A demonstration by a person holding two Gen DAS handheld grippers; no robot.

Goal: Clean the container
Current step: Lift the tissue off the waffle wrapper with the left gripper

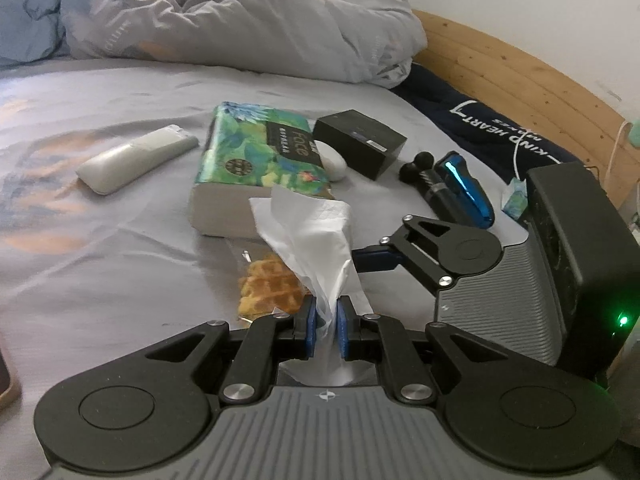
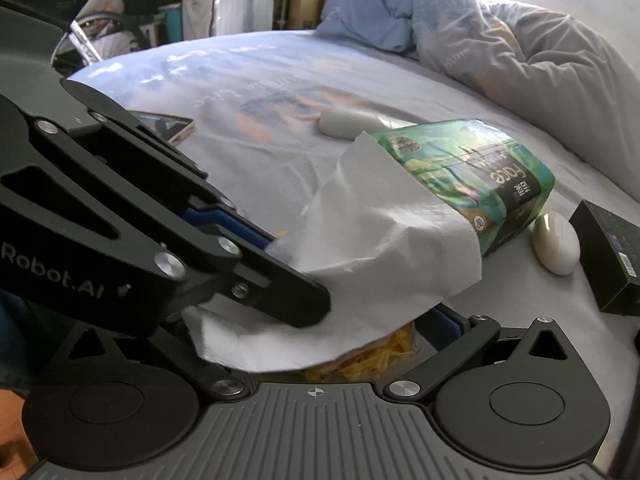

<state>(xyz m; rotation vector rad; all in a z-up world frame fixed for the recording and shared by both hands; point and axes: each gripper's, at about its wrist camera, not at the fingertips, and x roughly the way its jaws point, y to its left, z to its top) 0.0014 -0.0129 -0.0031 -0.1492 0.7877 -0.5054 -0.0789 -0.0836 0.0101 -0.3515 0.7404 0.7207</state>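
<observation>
My left gripper (image 1: 326,326) is shut on a white tissue (image 1: 308,236) that stands up from its blue pads; the tissue also shows in the right wrist view (image 2: 380,248), draped over my right gripper. Under the tissue lies a clear container holding a yellow waffle (image 1: 268,286), also seen in the right wrist view (image 2: 360,360). My right gripper (image 2: 360,344) sits around this container, its fingers mostly hidden by the tissue; one blue pad (image 2: 444,326) shows at the right. The right gripper also shows from the side in the left wrist view (image 1: 376,258).
On the grey bed sheet (image 1: 100,240) lie a green tissue pack (image 1: 260,152), a white remote (image 1: 136,158), a white mouse-like case (image 1: 334,162), a black box (image 1: 360,142), a blue-black shaver (image 1: 460,188) and a phone (image 2: 168,126). A crumpled duvet (image 1: 240,16) lies behind; a wooden bed frame (image 1: 520,76) is right.
</observation>
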